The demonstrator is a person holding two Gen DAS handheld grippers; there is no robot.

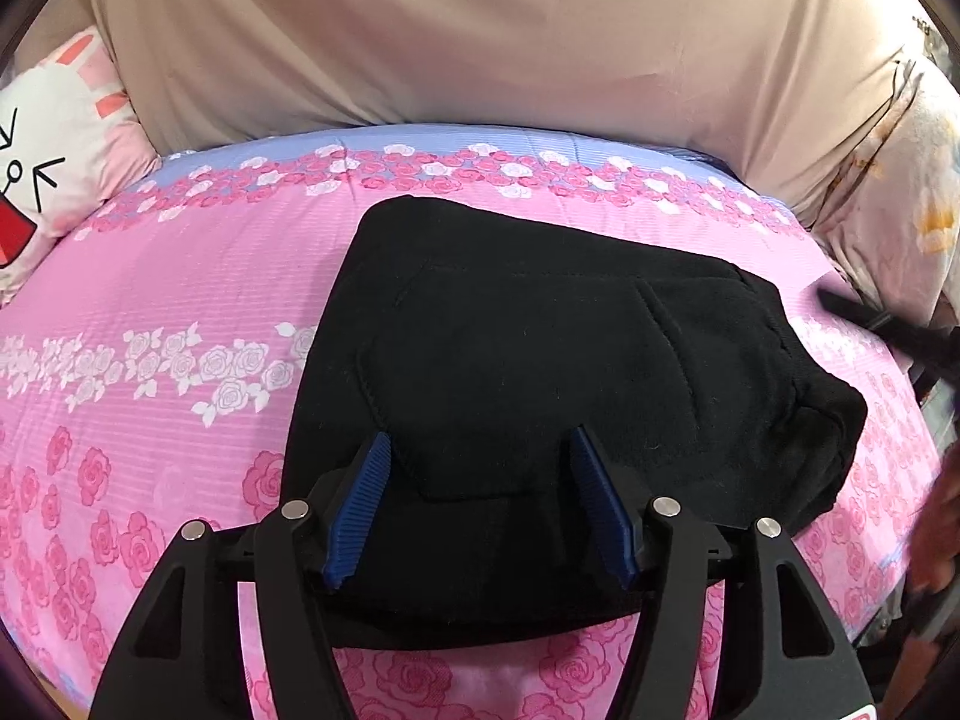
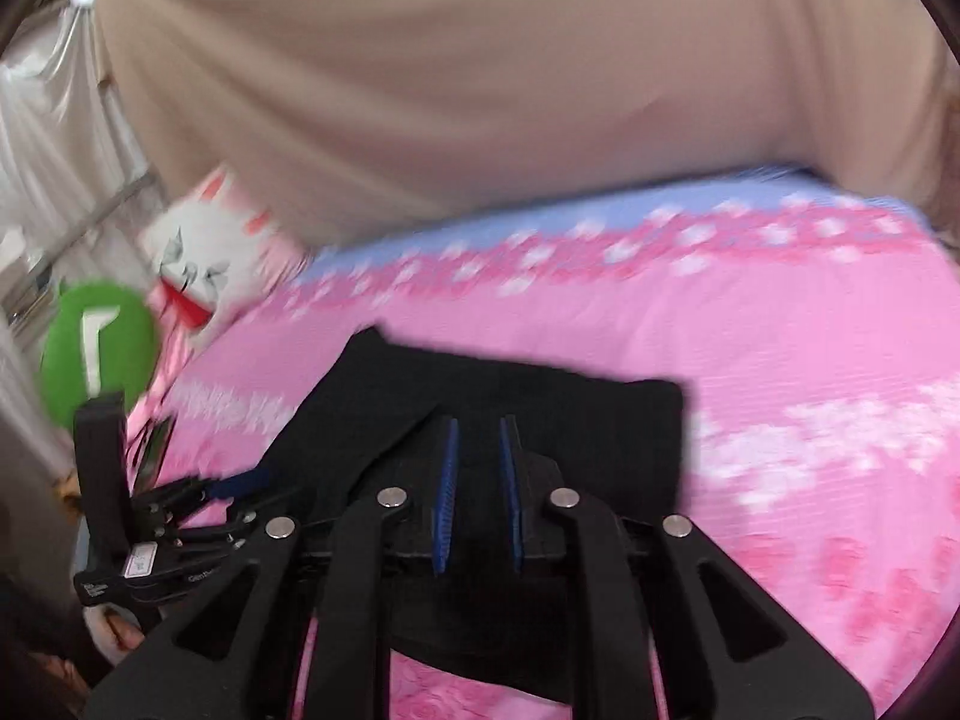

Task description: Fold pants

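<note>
- Black pants lie folded into a compact bundle on the bed's pink rose-print sheet, toward its near edge, with a stitched pocket facing up.
- My left tongs stand released above the bundle's near edge, blue pads apart and gripping nothing.
- My right tongs are nearly clenched over the black cloth; I cannot tell whether a fold is pinched between the pads.
- The risk I see: if the right tongs do have cloth and I pull away, the top layer would drag and the fold would spring open.
- The right end of the bundle looks thick and rounded, so it could slump unless pressed flat.
- A cartoon rabbit pillow sits at the far left, well apart.
</note>
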